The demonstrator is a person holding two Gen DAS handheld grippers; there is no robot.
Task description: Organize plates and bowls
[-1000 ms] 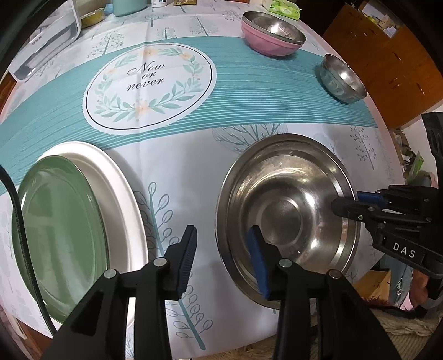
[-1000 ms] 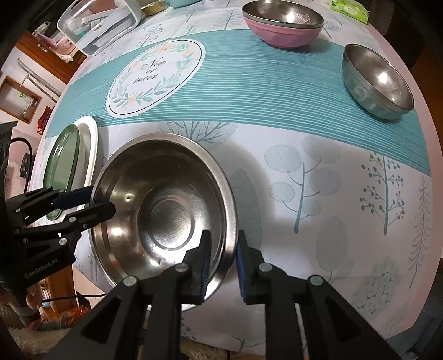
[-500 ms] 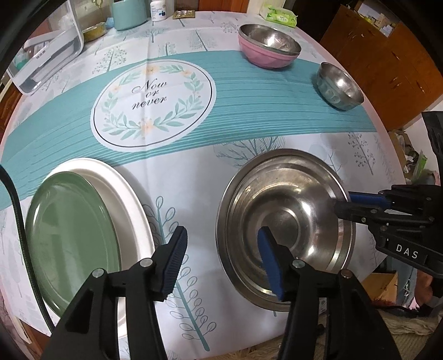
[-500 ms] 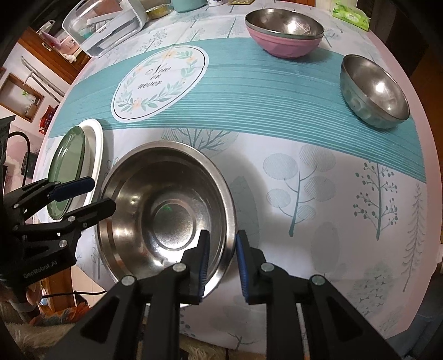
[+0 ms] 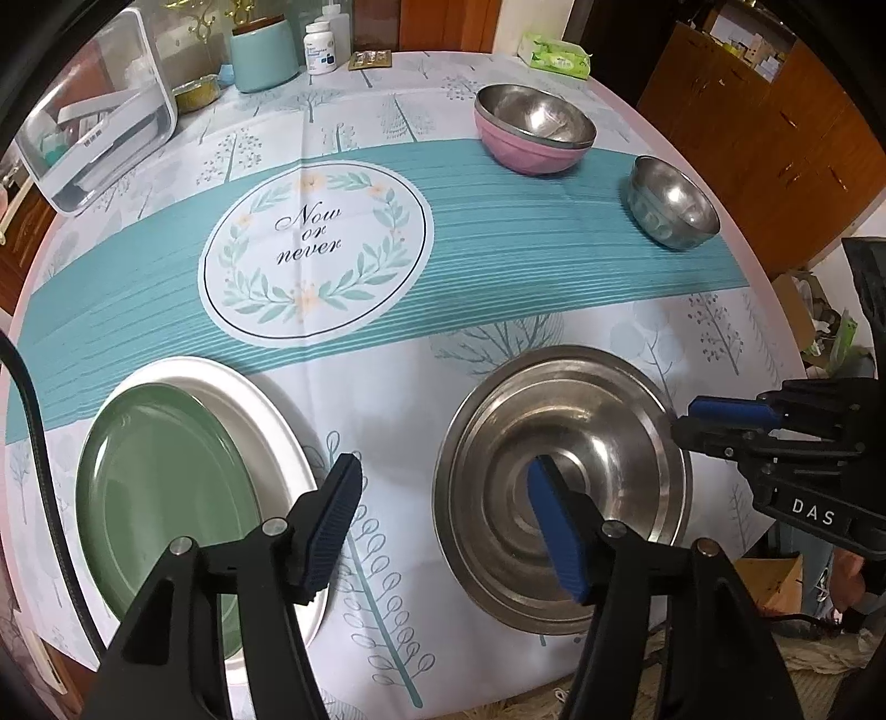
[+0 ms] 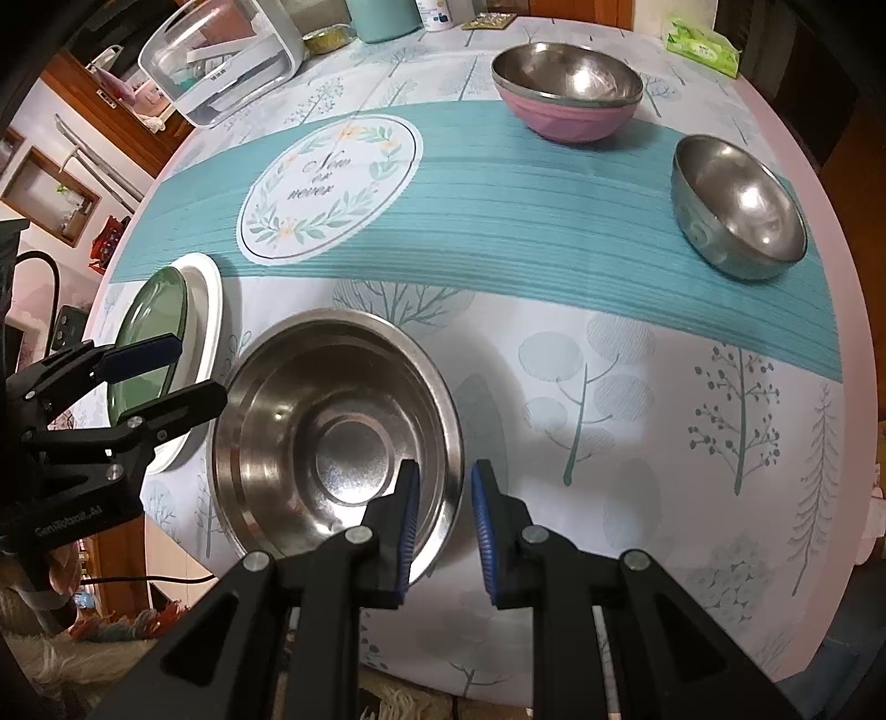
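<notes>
A wide steel plate lies near the table's front edge. My left gripper is open above its left side, holding nothing. My right gripper is open, its fingers straddling the plate's right rim without gripping it; it also shows in the left wrist view. A green plate rests on a white plate to the left. A steel bowl nested in a pink bowl and a small steel bowl stand at the far right.
A clear plastic box, a teal jar, a white bottle and a green tissue pack stand at the far edge. The printed tablecloth covers the round table.
Both grippers have pulled back and up from the steel plate. The right gripper's jaws, shut on the plate's rim before, have opened and let go. The left jaws opened wider.
</notes>
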